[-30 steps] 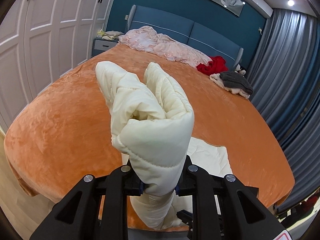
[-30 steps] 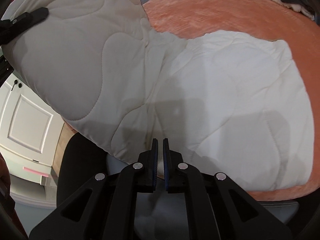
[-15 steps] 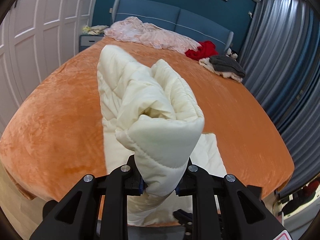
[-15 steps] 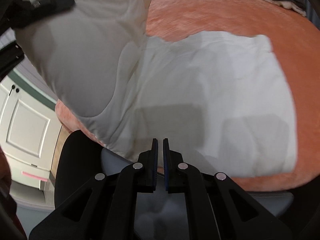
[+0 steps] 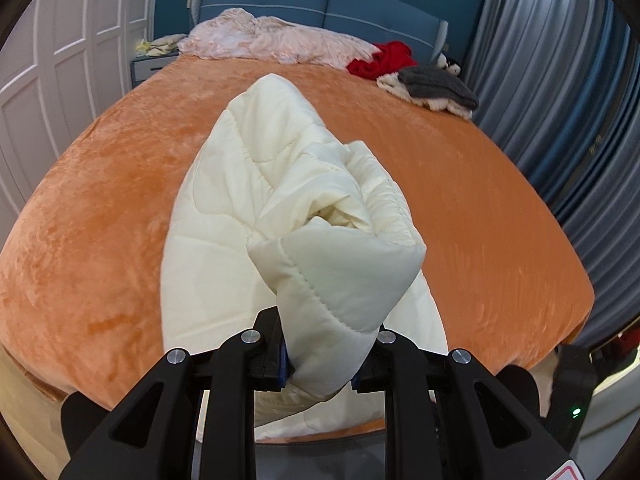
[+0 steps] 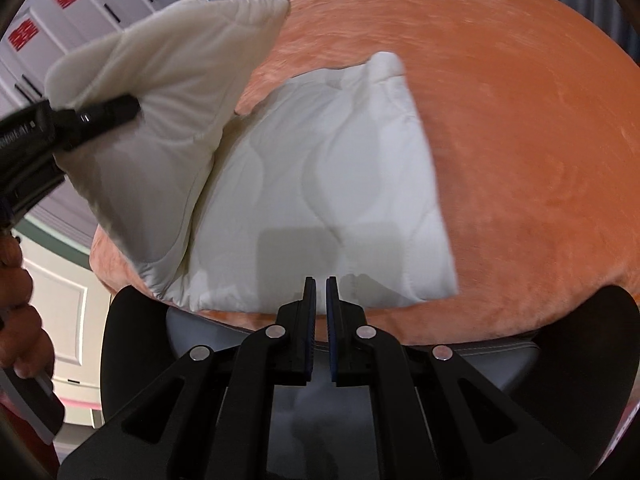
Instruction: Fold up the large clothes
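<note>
Left gripper [image 5: 320,364] is clamped on a bunched corner of the cream quilted padded garment [image 6: 320,184], lifting it off the orange plush bedspread [image 6: 520,140]. The rest lies flat just ahead of the right gripper [image 6: 321,300], whose jaws are nearly together with nothing between them.

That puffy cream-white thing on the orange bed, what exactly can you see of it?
The cream quilted garment looks padded and soft, stitched in wavy lines. Most of it lies flat near the foot of the orange bedspread, roughly rectangular with hemmed edges. One side is lifted off the bed and bunched into thick folds, clamped in the left gripper, so it hangs folded over itself. The right gripper hovers at its near edge, jaws nearly closed with nothing visible between them; contact cannot be confirmed.
</note>
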Tool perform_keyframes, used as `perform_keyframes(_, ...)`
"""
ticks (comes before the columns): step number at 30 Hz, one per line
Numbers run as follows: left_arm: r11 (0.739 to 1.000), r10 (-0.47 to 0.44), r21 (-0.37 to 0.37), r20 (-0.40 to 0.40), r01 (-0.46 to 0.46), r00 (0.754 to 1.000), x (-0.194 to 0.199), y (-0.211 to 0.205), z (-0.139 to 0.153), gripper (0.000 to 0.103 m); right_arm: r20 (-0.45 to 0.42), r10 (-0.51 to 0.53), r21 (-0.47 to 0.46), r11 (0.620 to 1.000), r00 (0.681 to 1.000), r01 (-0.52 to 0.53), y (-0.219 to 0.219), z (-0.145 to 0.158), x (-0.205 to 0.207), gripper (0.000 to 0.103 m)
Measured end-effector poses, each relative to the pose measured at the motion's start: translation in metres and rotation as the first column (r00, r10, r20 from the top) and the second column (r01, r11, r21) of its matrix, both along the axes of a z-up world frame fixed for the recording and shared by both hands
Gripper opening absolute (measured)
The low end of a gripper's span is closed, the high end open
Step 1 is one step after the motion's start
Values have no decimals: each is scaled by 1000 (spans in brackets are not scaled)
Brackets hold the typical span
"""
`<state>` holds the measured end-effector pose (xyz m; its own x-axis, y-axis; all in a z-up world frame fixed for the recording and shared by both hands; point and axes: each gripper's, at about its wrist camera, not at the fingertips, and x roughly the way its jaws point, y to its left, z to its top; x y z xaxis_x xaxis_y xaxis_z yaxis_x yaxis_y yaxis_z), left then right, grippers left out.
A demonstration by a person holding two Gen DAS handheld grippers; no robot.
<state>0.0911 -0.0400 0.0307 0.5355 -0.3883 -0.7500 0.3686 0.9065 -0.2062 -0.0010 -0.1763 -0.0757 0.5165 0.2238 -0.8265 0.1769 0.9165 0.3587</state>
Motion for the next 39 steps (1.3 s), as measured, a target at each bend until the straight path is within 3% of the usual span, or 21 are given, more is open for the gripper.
perform_keyframes(7, 997, -43, 56, -42, 46, 998, -4, -24, -23, 17, 12, -22, 10, 1000, 1000, 22, -5, 5, -8, 5)
perform_keyframes(12, 994, -53, 88, -67, 58, 996, -8, -34, -38, 24, 30, -32, 28, 999, 999, 32, -10, 16, -10, 5)
perform_keyframes(15, 994, -43, 96, -53, 48, 998, -15, -31, -31, 38, 66, -33, 18, 999, 997, 32, -15, 35, -10, 6)
perform_keyframes(16, 994, -46, 93, -49, 50, 998, -17, -30, -27, 49, 75, -33, 15, 999, 997, 32, -17, 41, -10, 9)
perform_keyframes(17, 995, -55, 80, -42, 58, 998, -21, -25, -23, 61, 88, -35, 12, 999, 996, 34, -19, 49, -9, 18)
perform_keyframes(20, 998, -59, -3, -27, 59, 998, -38, 0, -7, 80, 161, -39, 13, 999, 986, 37, -23, 79, -6, 37)
perform_keyframes(22, 998, -37, -43, -34, 36, 999, -47, 23, -3, 81, 208, -21, 9, 1000, 978, 19, -21, 99, 0, 43)
perform_keyframes(26, 999, 39, -4, -67, -39, 997, -53, 53, -19, 82, 259, 45, 1, 999, 965, -47, 1, 118, 18, 75)
perform_keyframes(28, 997, 76, 19, -129, -74, 989, -52, 65, -39, 82, 255, 87, -41, 996, 963, -80, 19, 123, 31, 76)
perform_keyframes(32, 995, 95, 36, -174, -90, 980, -52, 72, -63, 82, 234, 127, -78, 991, 964, -112, 33, 127, 51, 77)
perform_keyframes(39, 994, 94, 72, -220, -80, 971, -47, 75, -102, 82, 117, 114, -1, 993, 987, -115, 42, 102, 82, 76)
